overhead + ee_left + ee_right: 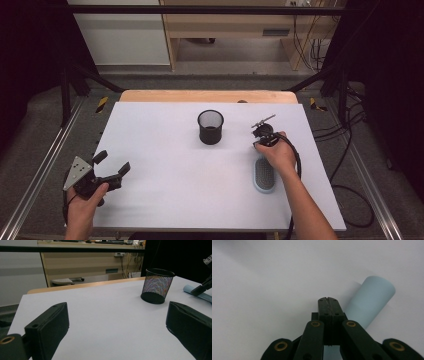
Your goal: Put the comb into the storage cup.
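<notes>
A black mesh cup [210, 127] stands upright in the middle of the white table [175, 190]; in the left gripper view the mesh cup [157, 286] is ahead to the right. A light blue hairbrush [264, 175] with dark bristles lies flat at the right, partly under the person's right hand. My right gripper [263, 140] points down at the brush's far end. In the right gripper view its jaws [328, 300] are pressed together with nothing between them, just over the pale blue handle [369, 302]. My left gripper [112, 162] rests open near the table's left front edge, its jaws [117, 322] wide apart and empty.
A wooden strip [207, 96] runs along the table's far edge. Black frame rails [45, 165] flank both sides, and cables [350, 145] trail on the floor at the right. A wooden shelf unit [235, 30] stands beyond the table.
</notes>
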Demonstrator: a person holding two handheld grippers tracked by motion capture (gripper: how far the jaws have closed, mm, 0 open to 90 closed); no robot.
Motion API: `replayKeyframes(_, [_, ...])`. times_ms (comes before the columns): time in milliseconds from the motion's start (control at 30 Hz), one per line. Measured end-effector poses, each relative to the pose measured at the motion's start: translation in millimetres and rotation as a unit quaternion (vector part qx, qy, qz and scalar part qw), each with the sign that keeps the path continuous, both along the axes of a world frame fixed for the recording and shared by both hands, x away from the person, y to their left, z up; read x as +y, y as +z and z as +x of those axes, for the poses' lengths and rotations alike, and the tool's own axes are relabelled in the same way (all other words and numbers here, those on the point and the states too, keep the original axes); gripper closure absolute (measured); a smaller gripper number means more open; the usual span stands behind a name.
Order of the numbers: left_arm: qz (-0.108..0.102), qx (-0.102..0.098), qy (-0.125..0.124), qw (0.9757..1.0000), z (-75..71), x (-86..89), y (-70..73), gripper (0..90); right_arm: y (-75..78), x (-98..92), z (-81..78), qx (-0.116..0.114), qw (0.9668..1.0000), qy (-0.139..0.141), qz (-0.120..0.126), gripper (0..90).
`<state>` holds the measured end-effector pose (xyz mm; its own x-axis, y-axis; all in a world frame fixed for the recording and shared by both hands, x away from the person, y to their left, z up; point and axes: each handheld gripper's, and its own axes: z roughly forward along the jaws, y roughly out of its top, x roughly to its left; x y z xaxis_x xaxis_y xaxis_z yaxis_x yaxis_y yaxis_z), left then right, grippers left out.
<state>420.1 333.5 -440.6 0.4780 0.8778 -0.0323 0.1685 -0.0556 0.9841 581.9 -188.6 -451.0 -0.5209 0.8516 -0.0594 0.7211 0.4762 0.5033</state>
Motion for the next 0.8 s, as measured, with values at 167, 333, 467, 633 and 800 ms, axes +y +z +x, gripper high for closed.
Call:
replayKeyframes(167, [0.001,0.001,0.003,1.0,0.1,0.0,-0.3,4.7,0.5,-14.6,-2.0,-0.004,0.9998,-0.009,-0.014,90.0])
replayKeyframes(333, [0.002,0.002,0.0,1.0,0.4,-1.2,-0.5,4.8,1.0,-34.6,-6.3,-0.005,0.9996,-0.024,-0.017,90.0])
replayKeyframes(467, [0.004,0.003,-0.002,1.0,0.5,-1.9,-1.0,4.8,1.0,-55.1,-12.0,-0.003,0.999,-0.03,-0.033,90.0])
replayKeyframes(633, [0.007,0.005,-0.003,1.0,1.0,-2.7,-1.5,4.8,-1.0,-73.8,-18.6,-0.003,0.9981,-0.034,-0.051,90.0])
replayKeyframes(800, [0.008,0.005,-0.001,1.0,0.9,-2.6,-1.6,4.8,-1.2,-95.3,-30.9,0.006,0.9976,-0.053,-0.043,90.0])
